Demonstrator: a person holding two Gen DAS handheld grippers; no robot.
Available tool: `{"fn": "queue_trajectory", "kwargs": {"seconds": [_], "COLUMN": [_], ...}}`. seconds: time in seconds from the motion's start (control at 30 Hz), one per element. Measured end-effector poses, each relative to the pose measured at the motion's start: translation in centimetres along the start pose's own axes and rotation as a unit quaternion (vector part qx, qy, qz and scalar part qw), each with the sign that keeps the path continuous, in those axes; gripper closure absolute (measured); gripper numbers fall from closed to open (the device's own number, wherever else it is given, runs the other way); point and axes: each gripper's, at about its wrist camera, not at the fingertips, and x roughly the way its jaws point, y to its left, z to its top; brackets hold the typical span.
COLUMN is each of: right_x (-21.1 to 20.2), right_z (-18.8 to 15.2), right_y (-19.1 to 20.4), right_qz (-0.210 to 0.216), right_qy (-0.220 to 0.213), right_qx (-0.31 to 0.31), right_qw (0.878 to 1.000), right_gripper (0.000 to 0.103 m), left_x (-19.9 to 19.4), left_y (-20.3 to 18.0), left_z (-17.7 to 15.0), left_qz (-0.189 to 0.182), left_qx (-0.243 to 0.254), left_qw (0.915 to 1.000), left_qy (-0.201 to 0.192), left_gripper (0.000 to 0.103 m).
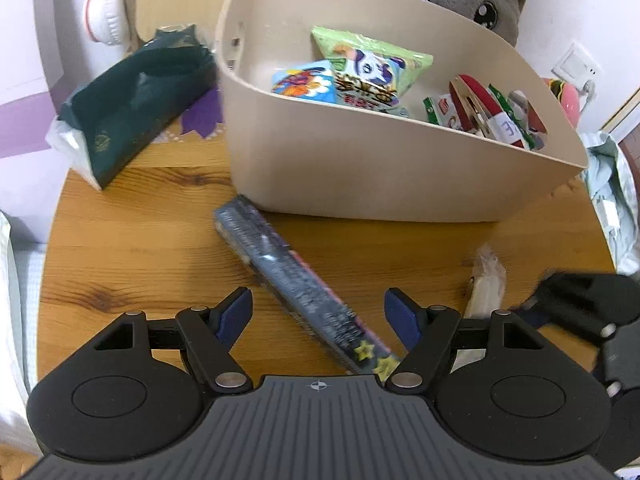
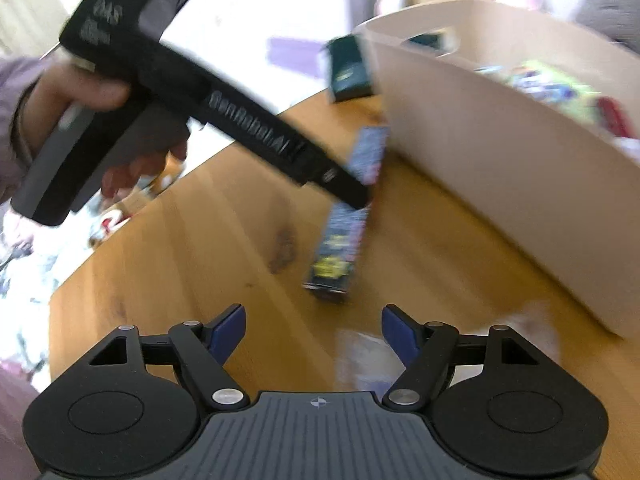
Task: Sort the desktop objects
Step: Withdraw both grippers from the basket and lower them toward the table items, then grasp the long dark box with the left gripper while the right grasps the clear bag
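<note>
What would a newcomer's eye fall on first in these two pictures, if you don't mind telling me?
Most likely the big beige bin at the back of the round wooden table, with bright snack packets inside it. Next, the long dark box lying diagonally on the wood in front of the bin, between the open fingers of the left tool. In the right wrist view, the left tool hangs over that box, and the right tool is open too.

Motion blur smears the bin's contents [image 2: 560, 84] and the pale wrapper [image 2: 368, 356] in the right wrist view
</note>
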Motion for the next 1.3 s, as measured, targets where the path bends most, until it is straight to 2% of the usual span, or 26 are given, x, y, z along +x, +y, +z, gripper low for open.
{"fn": "queue_trajectory", "kwargs": {"seconds": [0.03,0.1,0.17,0.27,0.33,0.43,0.5,0.53,0.63,0.73,0.83,1.0,1.13,1.23,1.3], "right_x": [-0.6,-1.5,-2.3,-4.0,-4.9,-4.5,-4.4,-5.8,-4.3,-3.3,-2.4,-1.0,0.9,1.3,1.3], "right_z": [-0.3,-0.9,-1.5,-2.4,-2.7,-2.3,-3.0,-3.8,-4.7,-5.0,-4.0,-1.4,0.1,0.4,0.3], "right_y": [-0.3,-1.1,-2.1,-3.1,-2.8,-3.1,-3.7,-4.2,-4.9,-6.2,-6.8,-6.3,-5.7,-5.3,-5.2], "right_qz": [-0.016,-0.072,-0.110,-0.125,-0.160,-0.195,-0.188,-0.176,-0.163,-0.165,-0.167,-0.228,-0.264,-0.285,-0.295], "right_qy": [-0.004,0.000,-0.002,-0.042,-0.060,-0.060,-0.050,-0.046,-0.033,-0.046,-0.056,-0.028,0.000,0.007,0.012], "right_qx": [-0.001,0.007,0.042,0.108,0.133,0.188,0.250,0.284,0.369,0.429,0.459,0.449,0.404,0.376,0.360], "right_qw": [1.000,0.997,0.993,0.985,0.976,0.961,0.948,0.941,0.914,0.887,0.870,0.864,0.876,0.882,0.885], "right_gripper": [0.023,0.017,0.017,0.017,0.017,0.017,0.017,0.017,0.018,0.017,0.019,0.019,0.019,0.024,0.036], "left_x": [0.3,1.1,1.6,2.3,2.5,2.3,2.3,2.3,2.1,1.9,1.7,2.0,2.1,1.8,1.5], "left_y": [-0.5,-1.4,-1.9,-2.3,-2.1,-2.1,-2.1,-2.1,-2.1,-2.3,-2.5,-2.7,-2.6,-2.6,-2.3], "left_z": [0.0,0.1,0.0,-0.4,-0.8,-1.2,-1.3,-1.3,-1.7,-2.1,-2.4,-2.4,-2.4,-2.4,-2.3], "left_qz": [0.009,0.030,0.046,0.065,0.068,0.072,0.078,0.082,0.094,0.102,0.104,0.111,0.112,0.113,0.115], "left_qx": [0.003,0.007,0.009,0.013,0.010,0.009,0.009,0.008,0.002,0.011,0.006,-0.008,-0.007,-0.008,-0.013], "left_qw": [1.0000,0.9995,0.9987,0.9972,0.9967,0.9966,0.9961,0.9958,0.9947,0.9940,0.9942,0.9936,0.9935,0.9935,0.9933], "left_qy": [0.002,0.010,0.018,0.034,0.042,0.038,0.039,0.040,0.042,0.036,0.028,0.020,0.014,0.013,0.010], "left_gripper": [0.029,0.029,0.029,0.029,0.029,0.029,0.029,0.029,0.029,0.028,0.027,0.023,0.023,0.030,0.042]}}
